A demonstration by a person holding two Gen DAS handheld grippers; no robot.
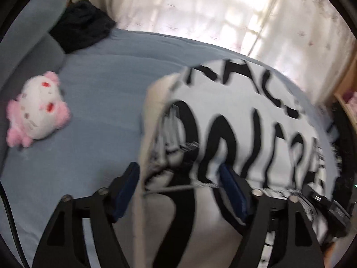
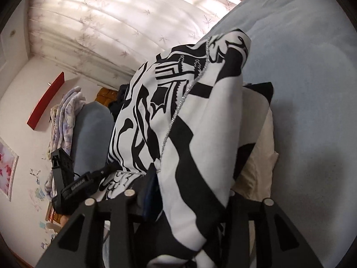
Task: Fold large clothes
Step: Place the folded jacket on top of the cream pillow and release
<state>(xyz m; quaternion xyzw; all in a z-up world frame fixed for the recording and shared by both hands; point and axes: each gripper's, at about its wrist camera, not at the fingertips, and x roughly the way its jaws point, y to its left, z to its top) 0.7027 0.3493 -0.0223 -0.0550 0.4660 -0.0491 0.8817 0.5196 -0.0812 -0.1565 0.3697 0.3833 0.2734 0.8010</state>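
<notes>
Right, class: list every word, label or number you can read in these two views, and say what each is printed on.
Large black letters on the white garment: blurred by motion, not readable.
Small white lettering on the black strap: too small to read.
Black pattern on the garment in the right view: no legible words.

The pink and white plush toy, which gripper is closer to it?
Left. The plush toy lies on the bed ahead-left of the left gripper; the right gripper sits beyond the black-and-white garment, farther away.

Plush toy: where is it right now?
Left wrist view, far left: the pink-and-white plush toy lies on the blue bed sheet, apart from the black-and-white garment.
</notes>
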